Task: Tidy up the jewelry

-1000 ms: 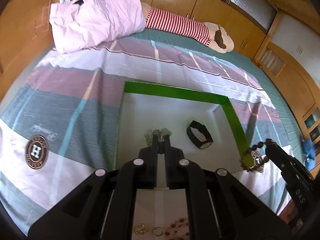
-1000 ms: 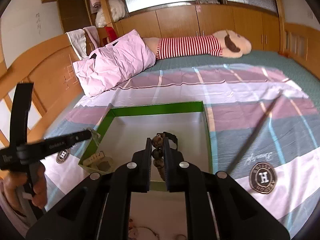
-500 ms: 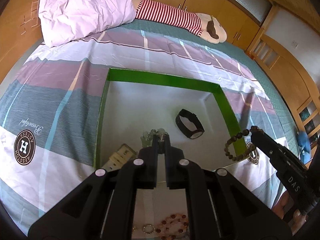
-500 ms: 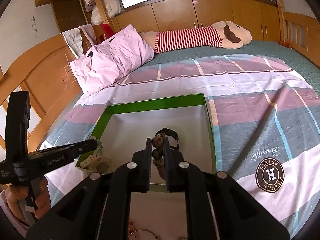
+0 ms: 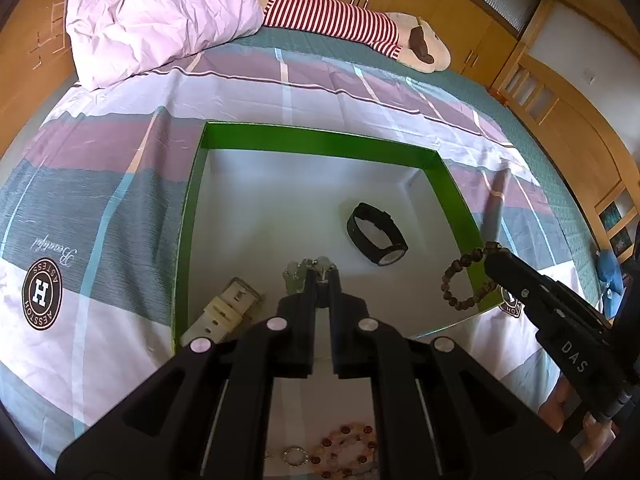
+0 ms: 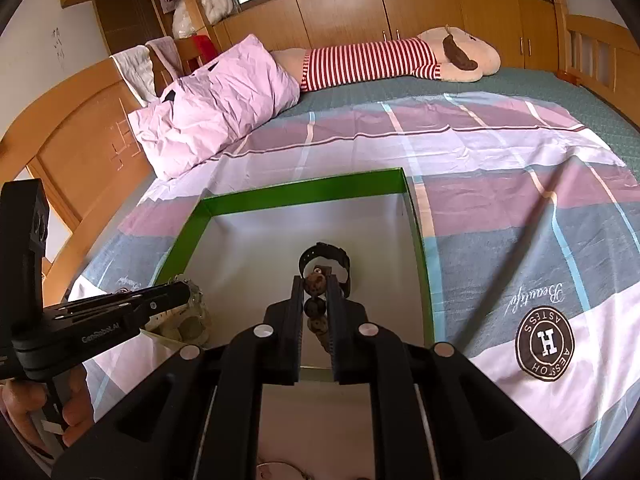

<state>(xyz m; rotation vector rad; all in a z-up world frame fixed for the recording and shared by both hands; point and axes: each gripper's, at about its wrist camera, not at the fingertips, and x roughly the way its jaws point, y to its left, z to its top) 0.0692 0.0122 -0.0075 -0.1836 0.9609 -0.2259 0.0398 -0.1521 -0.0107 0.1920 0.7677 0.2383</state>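
Note:
A green-rimmed box (image 5: 320, 138) with a white floor lies on the bed. Inside it lie a black watch (image 5: 376, 234) and a cream watch (image 5: 224, 312). My left gripper (image 5: 320, 276) is shut on a pale green bead bracelet (image 5: 294, 276) and holds it over the box's near part. My right gripper (image 6: 318, 280) is shut on a brown wooden bead bracelet (image 6: 316, 306), which hangs over the box's right rim in the left wrist view (image 5: 460, 280). The black watch (image 6: 326, 258) lies just beyond the right fingertips.
A pink bead bracelet (image 5: 348, 454) and a small ring (image 5: 294, 456) lie on the sheet below my left gripper. A pink pillow (image 5: 160, 16) and a striped plush toy (image 5: 352, 32) lie at the far end of the bed. Wooden cabinets stand around.
Both grippers have moved forward over the box with their bracelets. The cream watch has come into the left wrist view. The brown bracelet now hangs over the box's right rim.

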